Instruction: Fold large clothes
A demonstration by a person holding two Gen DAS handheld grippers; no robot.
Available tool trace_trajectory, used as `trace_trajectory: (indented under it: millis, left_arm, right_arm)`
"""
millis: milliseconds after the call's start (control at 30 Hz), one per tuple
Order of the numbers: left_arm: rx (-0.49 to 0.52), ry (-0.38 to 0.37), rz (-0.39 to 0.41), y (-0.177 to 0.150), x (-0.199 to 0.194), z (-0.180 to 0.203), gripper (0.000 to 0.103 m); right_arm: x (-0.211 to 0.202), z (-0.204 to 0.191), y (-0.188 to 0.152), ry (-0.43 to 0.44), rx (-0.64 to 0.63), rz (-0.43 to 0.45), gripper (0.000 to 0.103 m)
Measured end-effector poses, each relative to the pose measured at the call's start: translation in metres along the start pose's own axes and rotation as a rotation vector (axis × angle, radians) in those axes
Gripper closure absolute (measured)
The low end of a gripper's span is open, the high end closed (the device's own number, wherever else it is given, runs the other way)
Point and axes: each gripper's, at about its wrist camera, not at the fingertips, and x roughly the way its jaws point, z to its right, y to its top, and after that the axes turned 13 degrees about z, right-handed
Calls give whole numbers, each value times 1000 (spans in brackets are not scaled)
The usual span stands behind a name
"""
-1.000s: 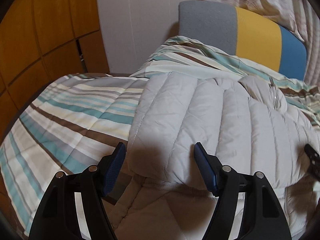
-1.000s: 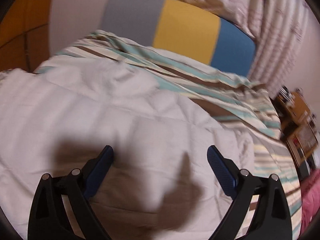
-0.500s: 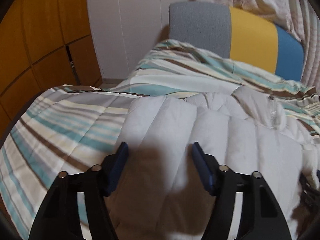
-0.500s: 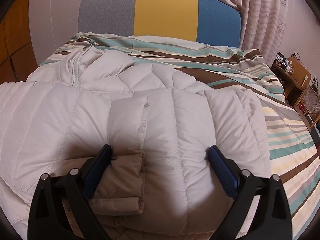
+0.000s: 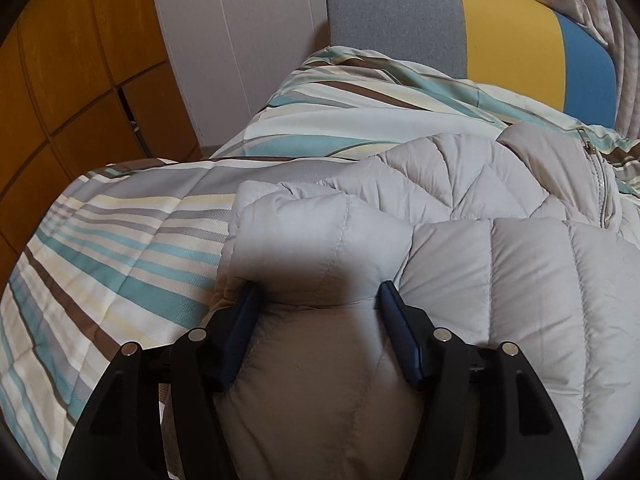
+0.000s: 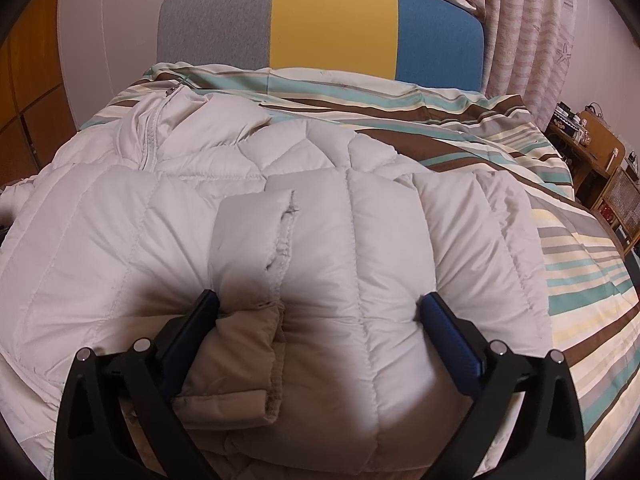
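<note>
Spread across the bed, a pale grey puffer jacket point(image 5: 500, 280) lies on a striped duvet point(image 5: 120, 240), its sleeves folded in over the body and its zip point(image 5: 602, 184) running up toward the collar at the far side. Left gripper point(image 5: 318, 300): fingers point(image 5: 246, 320) straddle a bulging fold of the jacket's near left edge, and the padding swells between them and touches both, so this reads as a grasp on the jacket. Right gripper point(image 6: 320, 308): its jaws have just been opening and now stand spread wide over the folded sleeve and its cuff point(image 6: 236, 356); the jacket lies between the fingers point(image 6: 448, 328), unpinched. Beyond the duvet stands a headboard point(image 6: 332, 20) in grey, yellow and blue panels. Patterned curtain point(image 6: 532, 32) at right, wooden cupboard point(image 5: 72, 80) at left.
</note>
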Motion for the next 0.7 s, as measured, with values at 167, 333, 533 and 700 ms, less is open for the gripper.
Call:
trace_trajectory:
  millis: [167, 333, 533, 700]
  left_arm:
    - [-3, 9, 6, 0, -3, 0, 37]
    - [-98, 51, -56, 0, -6, -21, 3]
    - [-266, 11, -49, 3, -43, -56, 3]
    - [-213, 20, 174, 17, -99, -44, 3]
  right_arm:
    - [1, 0, 0, 0, 0, -2, 3]
    - [1, 4, 5, 33, 17, -32, 2]
    - [-36, 15, 22, 59, 44, 29, 2]
    - [-76, 1, 37, 190, 101, 139, 13]
